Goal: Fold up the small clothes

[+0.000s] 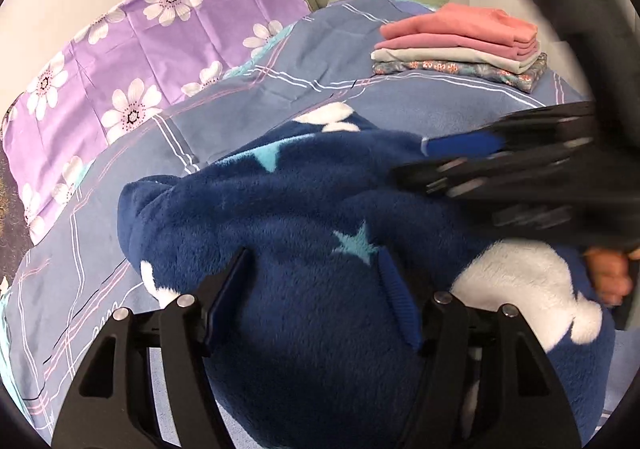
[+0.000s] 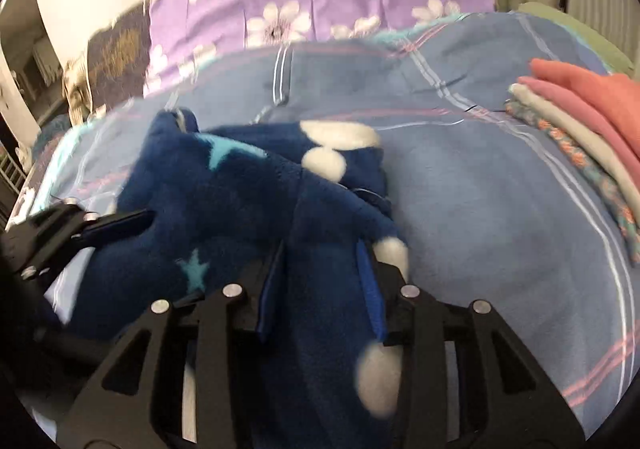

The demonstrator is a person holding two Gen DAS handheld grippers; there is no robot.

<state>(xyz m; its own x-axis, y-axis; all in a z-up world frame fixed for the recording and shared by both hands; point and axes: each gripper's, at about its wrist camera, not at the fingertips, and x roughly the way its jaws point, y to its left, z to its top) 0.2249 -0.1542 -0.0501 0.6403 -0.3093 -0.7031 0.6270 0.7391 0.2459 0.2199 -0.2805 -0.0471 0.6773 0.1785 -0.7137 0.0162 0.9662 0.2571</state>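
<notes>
1. The left tongs [image 1: 316,281] sit spread wide, with the dark blue fleece garment patterned with pale stars and white blobs [image 1: 280,209] bulging between the two fingers; I cannot tell whether they are pinching it or just resting against it.
2. The right tongs [image 2: 320,273] look the same in their own view: fingers parted, fleece filling the gap. In the left view they appear blurred at the right edge, lying over the garment's far side. Whether they have a true grip is unclear.
3. The garment lies bunched on the bed, on the blue-grey checked bedsheet [image 2: 480,209], not yet flat or squared.
4. Risk, as I judge it: the pile is thick and slippery, so a shallow pinch could let a layer slide out mid-fold and leave a lumpy, crooked result. The tongs work close together and could snag the same fold or knock each other.
5. A stack of folded clothes in pink, cream and floral fabric [image 1: 460,45] sits further back to the right, well apart from the garment; a wide swing could topple it.
6. A purple flowered pillow [image 1: 120,49] lies behind to the left, out of the way.
</notes>
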